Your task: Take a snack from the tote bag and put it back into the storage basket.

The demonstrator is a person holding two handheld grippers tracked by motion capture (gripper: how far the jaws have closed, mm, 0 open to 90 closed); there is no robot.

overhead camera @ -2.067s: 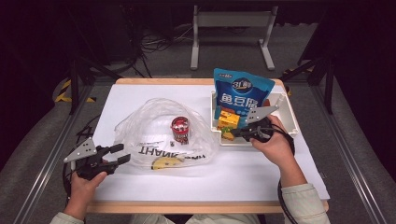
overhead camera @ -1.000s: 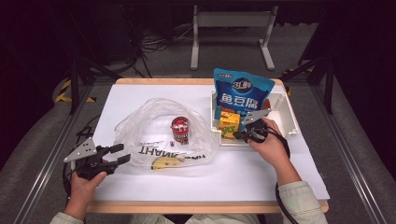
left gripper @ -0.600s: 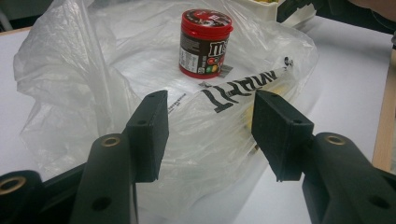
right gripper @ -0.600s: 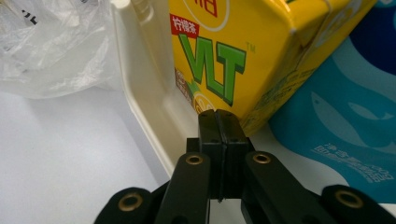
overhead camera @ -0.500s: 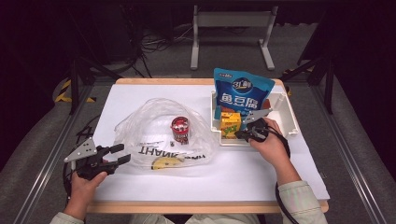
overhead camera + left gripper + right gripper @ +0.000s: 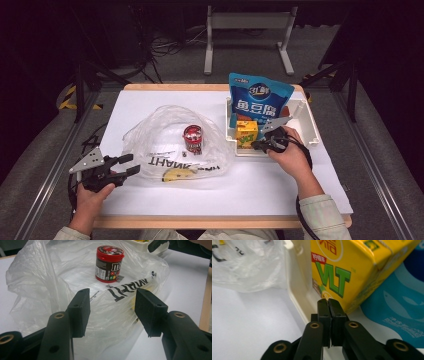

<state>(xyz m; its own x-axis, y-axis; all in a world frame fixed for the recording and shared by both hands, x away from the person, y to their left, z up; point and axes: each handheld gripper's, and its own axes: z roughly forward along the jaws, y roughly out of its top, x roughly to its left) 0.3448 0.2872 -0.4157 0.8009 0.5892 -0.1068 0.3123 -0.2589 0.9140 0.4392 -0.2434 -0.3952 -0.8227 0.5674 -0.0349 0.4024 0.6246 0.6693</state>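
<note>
Yellow VLT drink carton point(image 6: 352, 272) stands in the white tray point(image 6: 310, 131), front-left corner, against the blue snack pouch point(image 6: 259, 97). Your right claw point(image 6: 328, 305) is closed, empty, tips at the carton's base. Left claw point(image 6: 112, 307) is wide open at the plastic bag point(image 6: 170, 145). Step: reaching for the carton. Next: open up, straddle it.

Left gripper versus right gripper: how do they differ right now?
The left gripper has its jaws spread wide; the right gripper has its jaws pressed together with nothing between them. The left gripper faces the clear plastic bag holding the red-lidded candy jar; the right gripper's tips sit at the yellow drink carton in the white tray. Both are hand-held, with black jaws.
</note>
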